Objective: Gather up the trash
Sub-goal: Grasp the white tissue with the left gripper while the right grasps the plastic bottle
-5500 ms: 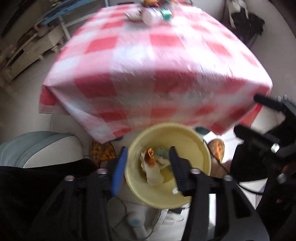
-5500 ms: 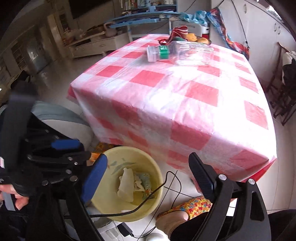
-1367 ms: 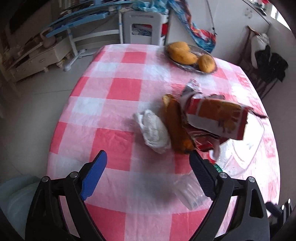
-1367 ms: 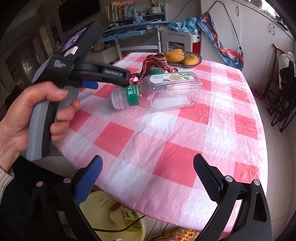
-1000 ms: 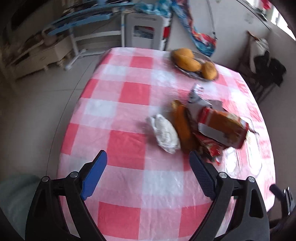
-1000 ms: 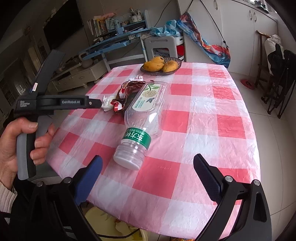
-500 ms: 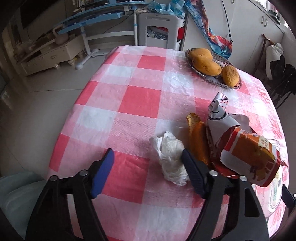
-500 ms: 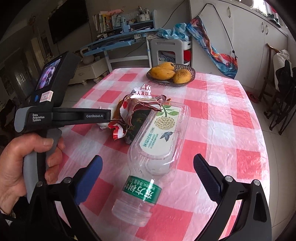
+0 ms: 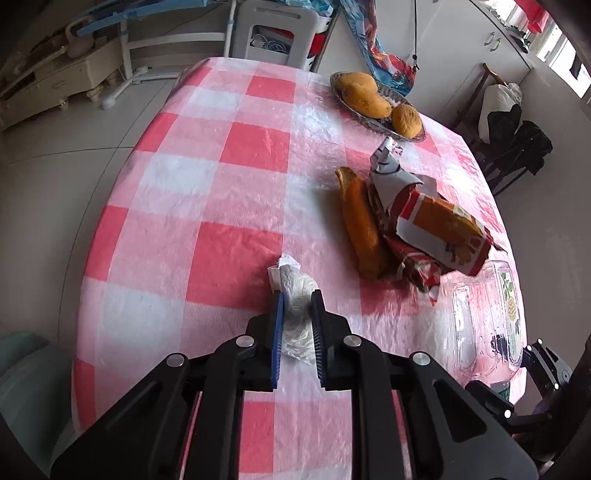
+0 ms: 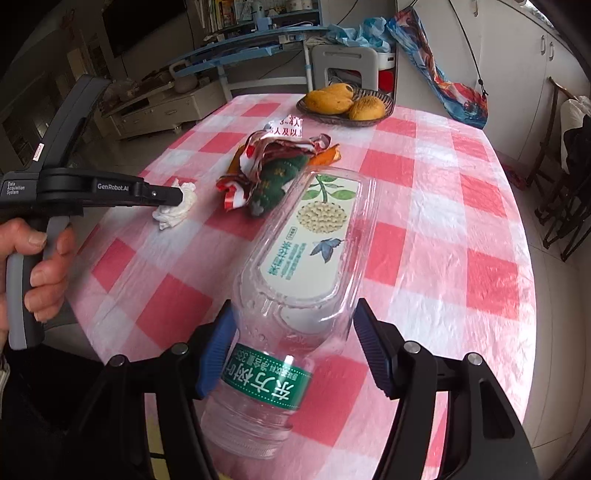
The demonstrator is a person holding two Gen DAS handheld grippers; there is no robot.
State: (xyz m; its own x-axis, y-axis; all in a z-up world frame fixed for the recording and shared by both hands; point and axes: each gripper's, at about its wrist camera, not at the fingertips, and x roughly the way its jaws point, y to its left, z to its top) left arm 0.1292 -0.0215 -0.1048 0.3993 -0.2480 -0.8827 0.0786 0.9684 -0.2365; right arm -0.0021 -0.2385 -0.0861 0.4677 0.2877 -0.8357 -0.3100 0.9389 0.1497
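My left gripper is shut on a crumpled white tissue on the red-and-white checked table; it also shows in the right wrist view with the tissue. My right gripper is around an empty clear plastic bottle lying on its side, jaws close beside its shoulder, the left touching, the right slightly apart. The bottle also shows in the left wrist view. Crumpled snack wrappers and an orange peel lie mid-table.
A plate of mangoes stands at the table's far side. A white stool and shelves stand behind the table, dark chairs to the right. A grey seat is at the near left.
My left gripper moved forward and closed on the tissue. My right gripper moved in and narrowed its jaws around the bottle, which now lies between them.
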